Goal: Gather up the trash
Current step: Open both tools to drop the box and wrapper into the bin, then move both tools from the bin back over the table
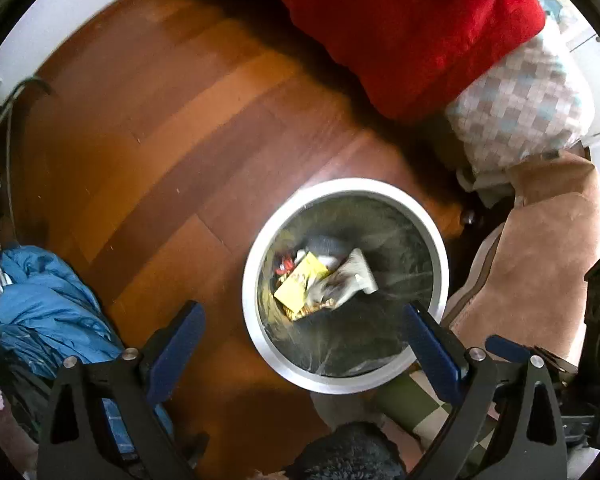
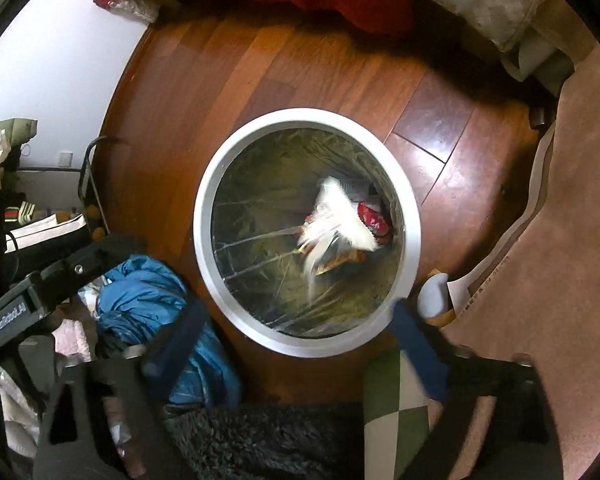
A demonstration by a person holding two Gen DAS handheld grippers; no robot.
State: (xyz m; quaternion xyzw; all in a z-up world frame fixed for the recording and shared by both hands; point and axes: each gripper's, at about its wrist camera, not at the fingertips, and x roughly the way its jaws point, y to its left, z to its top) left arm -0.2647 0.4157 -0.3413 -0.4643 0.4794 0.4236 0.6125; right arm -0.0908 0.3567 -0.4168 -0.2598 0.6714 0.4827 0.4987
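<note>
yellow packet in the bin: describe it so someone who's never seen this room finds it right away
Start at the round bin with the wide white rim standing on the wooden floor, beside the blue jacket. Look down inside, at the pile of trash on the bottom. The yellow packet lies flat left of the crumpled grey-white wrapper; it is the only bright yellow, flat rectangular piece there.

White-rimmed round bin (image 1: 256, 344) stands upright on the floor — yellow packet (image 1: 300, 284) and crumpled wrappers (image 2: 340, 220) lie inside.
</note>
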